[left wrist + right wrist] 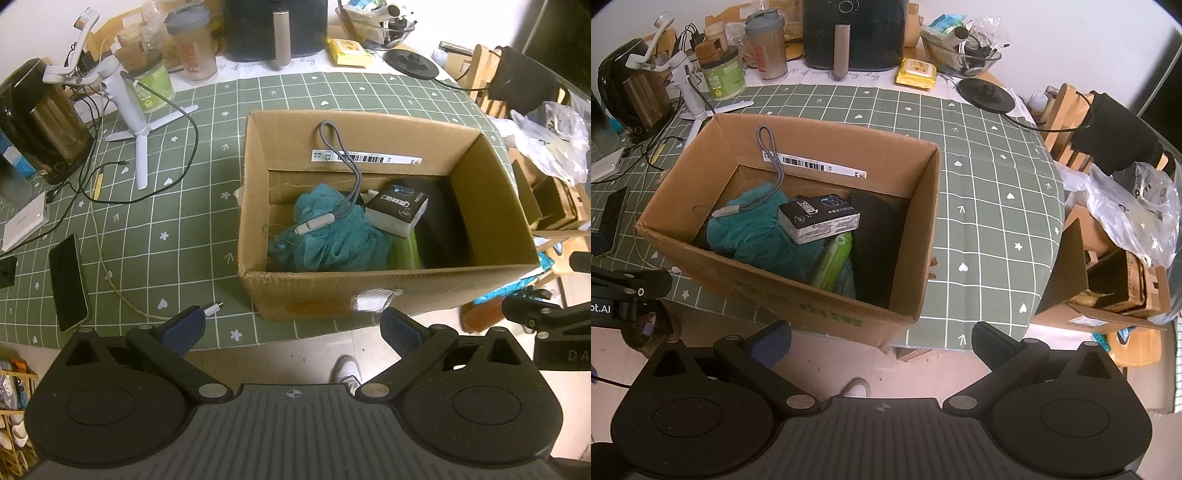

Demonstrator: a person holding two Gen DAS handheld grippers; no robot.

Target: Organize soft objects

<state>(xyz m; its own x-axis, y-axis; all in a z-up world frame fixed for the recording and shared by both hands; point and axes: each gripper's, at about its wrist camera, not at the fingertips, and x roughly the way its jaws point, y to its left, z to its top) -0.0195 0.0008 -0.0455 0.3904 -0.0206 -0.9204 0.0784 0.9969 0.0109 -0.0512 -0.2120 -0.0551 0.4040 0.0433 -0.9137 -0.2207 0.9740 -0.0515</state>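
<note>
An open cardboard box [369,295] [798,295] sits at the near edge of the green checked table. Inside lie a teal bath pouf [332,240] [753,236], a grey cord with a white tag [317,223] [727,211] draped over it, a black-and-white tissue pack [399,210] [820,219], a green packet [834,264] and a dark soft item [439,229] [875,243]. My left gripper [291,326] hovers open before the box's front wall, holding nothing. My right gripper [882,341] is open too, below the box's near corner, off the table edge.
On the table's left are a phone [68,282], cables, a white tripod [138,125] and a kettle [40,125]. An air fryer [853,33], shaker bottle, jar, yellow wipes pack [916,74] and glass bowl line the back. Chairs, boxes and a plastic bag [1130,206] stand to the right.
</note>
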